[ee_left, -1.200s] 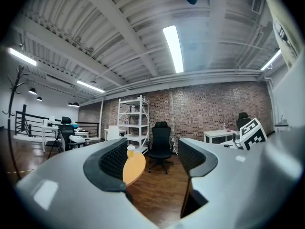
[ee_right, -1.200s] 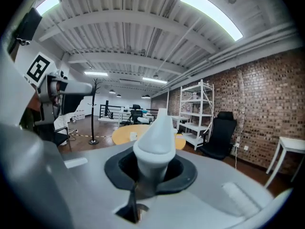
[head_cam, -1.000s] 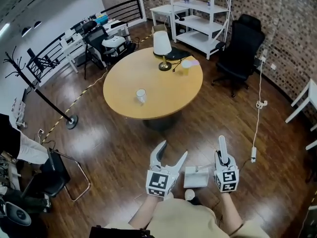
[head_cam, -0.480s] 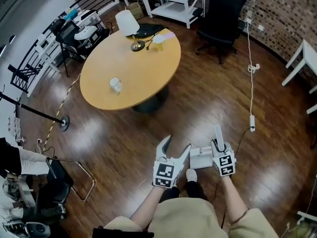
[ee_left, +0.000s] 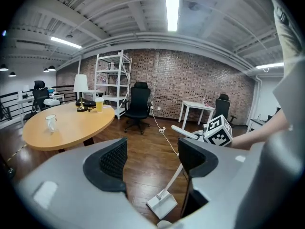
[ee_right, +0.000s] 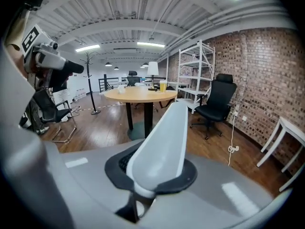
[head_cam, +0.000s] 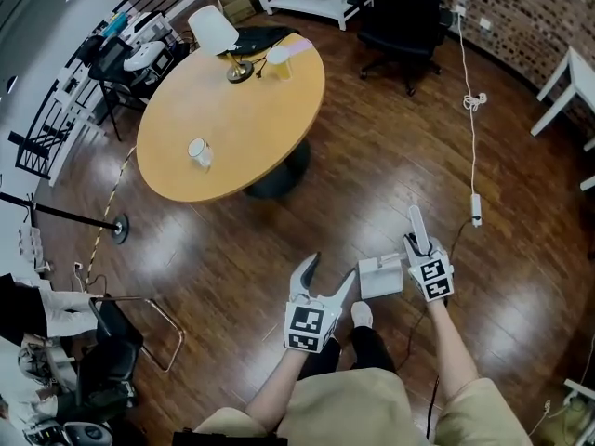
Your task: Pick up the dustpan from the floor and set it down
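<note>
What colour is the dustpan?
The dustpan is white; the head view shows it best.

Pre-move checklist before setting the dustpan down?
1. Grip: right hand-held gripper is shut on the handle of the dustpan: ok.
2. Left hand-held gripper has its jaws apart with nothing between them: ok.
3. Dustpan touching the floor: cannot tell. It is low, but contact is not visible.
4. Landing spot: the shoe sits right beside the dustpan, so watch it: not ok.
5. White cable runs on the floor to the right, apart from the dustpan: ok.
6. Table is well clear of both hands: ok.
</note>
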`<control>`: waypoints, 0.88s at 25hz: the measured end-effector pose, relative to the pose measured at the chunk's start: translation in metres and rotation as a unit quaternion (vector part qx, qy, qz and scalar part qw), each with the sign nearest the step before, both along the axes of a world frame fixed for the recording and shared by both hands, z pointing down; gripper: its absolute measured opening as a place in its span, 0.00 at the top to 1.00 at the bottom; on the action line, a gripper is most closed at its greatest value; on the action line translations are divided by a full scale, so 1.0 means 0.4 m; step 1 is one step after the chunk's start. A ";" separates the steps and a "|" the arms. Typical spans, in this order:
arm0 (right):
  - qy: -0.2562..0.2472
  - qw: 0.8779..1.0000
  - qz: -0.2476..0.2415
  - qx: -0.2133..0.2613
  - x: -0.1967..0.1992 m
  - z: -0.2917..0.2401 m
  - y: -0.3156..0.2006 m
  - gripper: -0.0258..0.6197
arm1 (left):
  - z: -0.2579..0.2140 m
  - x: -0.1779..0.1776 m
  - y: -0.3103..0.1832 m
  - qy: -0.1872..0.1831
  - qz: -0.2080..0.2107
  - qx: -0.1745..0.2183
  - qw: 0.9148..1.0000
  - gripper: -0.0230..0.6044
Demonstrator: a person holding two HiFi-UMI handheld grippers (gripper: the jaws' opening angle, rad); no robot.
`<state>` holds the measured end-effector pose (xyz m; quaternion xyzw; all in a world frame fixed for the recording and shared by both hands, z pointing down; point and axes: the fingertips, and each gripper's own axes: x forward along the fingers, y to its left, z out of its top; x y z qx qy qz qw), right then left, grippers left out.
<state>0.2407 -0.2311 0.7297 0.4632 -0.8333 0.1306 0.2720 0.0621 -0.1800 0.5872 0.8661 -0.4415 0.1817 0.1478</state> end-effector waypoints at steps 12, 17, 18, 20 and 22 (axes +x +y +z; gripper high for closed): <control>-0.062 0.998 0.019 -0.026 -0.067 0.099 -0.167 0.87 | 0.033 0.012 -0.028 -0.006 -0.008 -0.012 1.000 0.47; -0.076 0.996 0.032 -0.043 -0.057 0.119 -0.247 0.85 | 0.037 0.008 -0.024 -0.009 -0.012 -0.013 1.000 0.47; -0.078 0.996 0.029 -0.045 -0.058 0.123 -0.258 0.85 | 0.042 0.002 -0.021 -0.012 -0.014 -0.014 1.000 0.47; -0.081 0.995 0.016 -0.051 -0.064 0.128 -0.274 0.85 | 0.051 -0.016 -0.015 -0.017 -0.020 -0.016 1.000 0.47; -0.084 0.995 0.010 -0.054 -0.068 0.127 -0.289 0.85 | 0.056 -0.038 -0.014 -0.020 -0.027 -0.018 0.999 0.47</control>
